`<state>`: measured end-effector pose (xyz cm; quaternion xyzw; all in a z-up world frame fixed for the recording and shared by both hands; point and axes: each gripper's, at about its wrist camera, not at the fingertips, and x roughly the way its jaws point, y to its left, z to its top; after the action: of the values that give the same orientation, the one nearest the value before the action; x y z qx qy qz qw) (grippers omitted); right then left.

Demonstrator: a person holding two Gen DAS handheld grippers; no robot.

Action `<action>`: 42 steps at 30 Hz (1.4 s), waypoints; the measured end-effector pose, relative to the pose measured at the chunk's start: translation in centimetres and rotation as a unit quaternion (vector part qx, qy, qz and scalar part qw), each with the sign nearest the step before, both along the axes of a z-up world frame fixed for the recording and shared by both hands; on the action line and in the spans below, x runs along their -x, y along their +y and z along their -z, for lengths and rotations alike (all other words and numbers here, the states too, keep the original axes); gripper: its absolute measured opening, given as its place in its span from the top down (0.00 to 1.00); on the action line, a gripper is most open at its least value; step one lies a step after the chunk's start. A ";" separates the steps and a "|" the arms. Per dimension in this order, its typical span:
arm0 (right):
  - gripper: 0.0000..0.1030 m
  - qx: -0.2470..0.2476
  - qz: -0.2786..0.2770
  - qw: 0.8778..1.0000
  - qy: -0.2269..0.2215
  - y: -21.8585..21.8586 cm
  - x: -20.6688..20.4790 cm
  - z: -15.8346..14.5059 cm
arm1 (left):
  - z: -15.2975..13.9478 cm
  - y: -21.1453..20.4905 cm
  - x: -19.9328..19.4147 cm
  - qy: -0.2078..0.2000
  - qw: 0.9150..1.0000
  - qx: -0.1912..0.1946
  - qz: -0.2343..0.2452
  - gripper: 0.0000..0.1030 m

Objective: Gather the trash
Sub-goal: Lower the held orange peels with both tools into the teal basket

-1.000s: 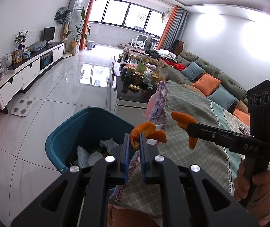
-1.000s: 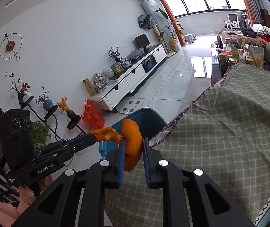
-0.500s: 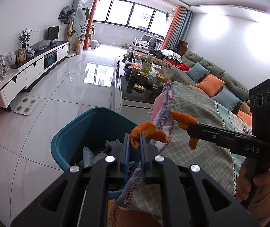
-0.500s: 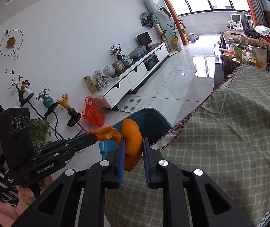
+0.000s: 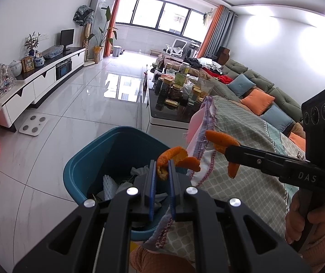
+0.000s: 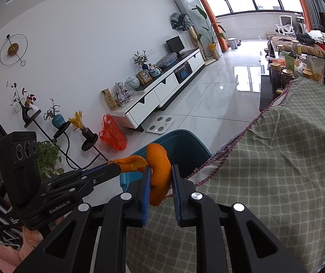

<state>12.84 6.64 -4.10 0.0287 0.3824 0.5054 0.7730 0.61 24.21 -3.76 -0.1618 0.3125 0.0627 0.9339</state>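
Left gripper (image 5: 162, 174) clamped on orange peel (image 5: 176, 161); right gripper (image 6: 160, 177) pinching second peel (image 6: 159, 173). Teal trash bin (image 5: 87, 159) below, 9 o'clock of left tips, nearer left; peels hang over bin edge.

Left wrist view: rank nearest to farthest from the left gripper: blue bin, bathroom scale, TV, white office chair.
1. blue bin, just below and ahead of the left gripper, which is shut on an orange peel.
2. bathroom scale, on the floor to the left.
3. TV, on the left-wall cabinet.
4. white office chair, far back by the windows.
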 end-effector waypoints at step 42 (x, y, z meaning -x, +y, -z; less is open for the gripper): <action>0.83 0.029 -0.012 0.999 0.015 3.9 -0.6 1.5 | 1.7 0.7 -2.2 0.031 0.999 -0.009 -0.034 0.89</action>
<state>13.40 10.58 -5.60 0.0091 0.4088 0.5029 0.7615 2.79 24.92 -5.50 -0.1617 0.3348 0.1027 0.9226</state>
